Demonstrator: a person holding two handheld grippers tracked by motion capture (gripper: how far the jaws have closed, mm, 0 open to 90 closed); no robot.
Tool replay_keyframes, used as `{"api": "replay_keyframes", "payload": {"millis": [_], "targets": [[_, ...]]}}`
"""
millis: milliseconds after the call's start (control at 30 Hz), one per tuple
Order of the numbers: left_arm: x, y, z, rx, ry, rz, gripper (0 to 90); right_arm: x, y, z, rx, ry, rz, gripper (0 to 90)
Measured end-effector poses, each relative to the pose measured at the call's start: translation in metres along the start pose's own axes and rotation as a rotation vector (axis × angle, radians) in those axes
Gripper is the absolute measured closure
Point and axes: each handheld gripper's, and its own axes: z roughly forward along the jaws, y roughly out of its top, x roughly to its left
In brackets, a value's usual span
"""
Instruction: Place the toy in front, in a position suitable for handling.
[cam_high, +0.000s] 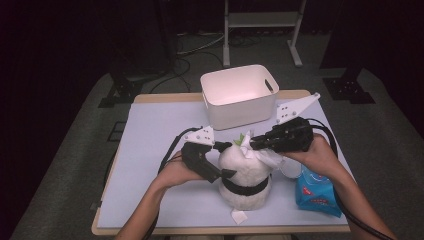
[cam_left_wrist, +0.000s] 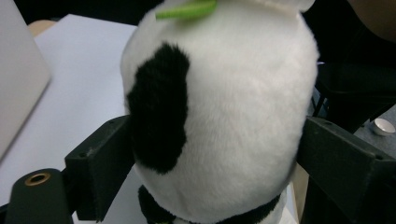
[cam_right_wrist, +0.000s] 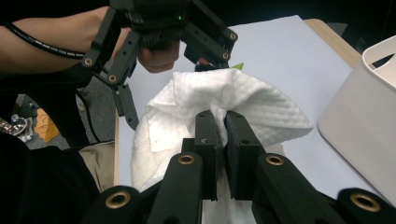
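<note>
High view shows a person at a table (cam_high: 150, 130) wiping a plush panda (cam_high: 245, 175) that stands upright near the front edge. Right gripper (cam_high: 257, 141) is clenched on a white wipe (cam_right_wrist: 233, 100), its jaws pinched tight on a fold so the sheet drapes over the toy's head and can be rubbed across the fur. Left gripper (cam_high: 226, 160) straddles the toy from the other side, seemingly to steady it against the rubbing; left gripper view has the jaws spread wide at either flank of the round white body, and they seem to rest against the fur more than squeeze it. A blue wipe packet (cam_high: 317, 192) lies just beside the person's right forearm, handy for a fresh sheet. White bin (cam_high: 240, 95) stands behind the toy, apart from it, likely there to take used sheets
</note>
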Motion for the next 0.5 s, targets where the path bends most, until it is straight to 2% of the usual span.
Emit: {"api": "replay_keyframes", "payload": {"millis": [67,200,233,300,367,500], "targets": [[0.000,-0.002,0.003,0.004,-0.003,0.002,8.8,0.000,-0.001,0.001,-0.001,0.002,0.007,83.5],[0.003,-0.008,0.011,0.031,-0.030,-0.024,7.0,-0.001,0.001,0.003,0.004,0.005,0.004,83.5],[0.005,-0.010,0.012,0.028,-0.042,-0.037,7.0,0.000,0.001,0.004,0.006,0.007,0.000,83.5],[0.006,-0.011,0.012,0.023,-0.048,-0.034,7.7,0.001,0.002,0.005,0.008,0.008,-0.004,83.5],[0.004,-0.010,0.010,0.021,-0.045,-0.008,12.5,0.001,0.002,0.006,0.008,0.014,-0.002,83.5],[0.005,-0.011,0.005,-0.006,-0.030,0.016,24.8,0.000,0.003,0.009,-0.002,0.023,-0.002,83.6]]}}
